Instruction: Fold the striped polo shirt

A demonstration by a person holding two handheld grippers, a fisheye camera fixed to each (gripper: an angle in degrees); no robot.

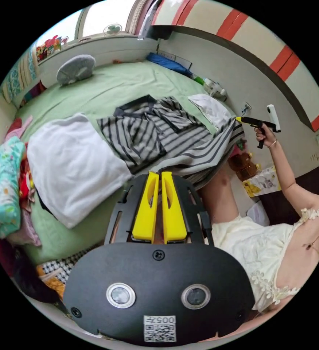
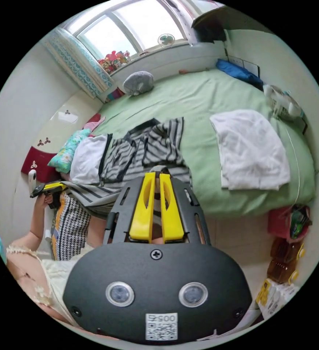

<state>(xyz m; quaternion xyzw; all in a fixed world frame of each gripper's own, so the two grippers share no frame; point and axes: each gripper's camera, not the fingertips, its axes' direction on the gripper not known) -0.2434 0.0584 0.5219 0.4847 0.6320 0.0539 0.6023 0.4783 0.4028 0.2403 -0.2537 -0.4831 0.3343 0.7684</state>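
I am holding both grippers over the edge of the bed (image 1: pixel 104 91), whose green sheet carries the striped polo shirt (image 1: pixel 159 131). In the left gripper view, my left gripper (image 1: pixel 161 174) is showing its yellow jaws pressed nearly together, their tips reaching the shirt's hem where it is hanging off the bed's near edge; cloth seems to be sitting between the tips, though I cannot tell for sure that both jaws are pinching it. In the same view my right gripper (image 1: pixel 238 119) is sitting in my hand (image 1: pixel 265 135) at the far corner of that hem, its yellow tip touching the stretched fabric; its jaws are too small to judge.

The shirt is lying crumpled on the bed, its dark collar toward the bed's middle, its lower part being pulled taut past the edge between the two grippers. A white folded cloth (image 1: pixel 72 164) is lying on the bed just beside the shirt, and a grey pillow (image 1: pixel 75 68) is resting near the bed's far side.

In the right gripper view, my right gripper's jaws (image 2: pixel 154 174) are standing close together against the shirt's edge.
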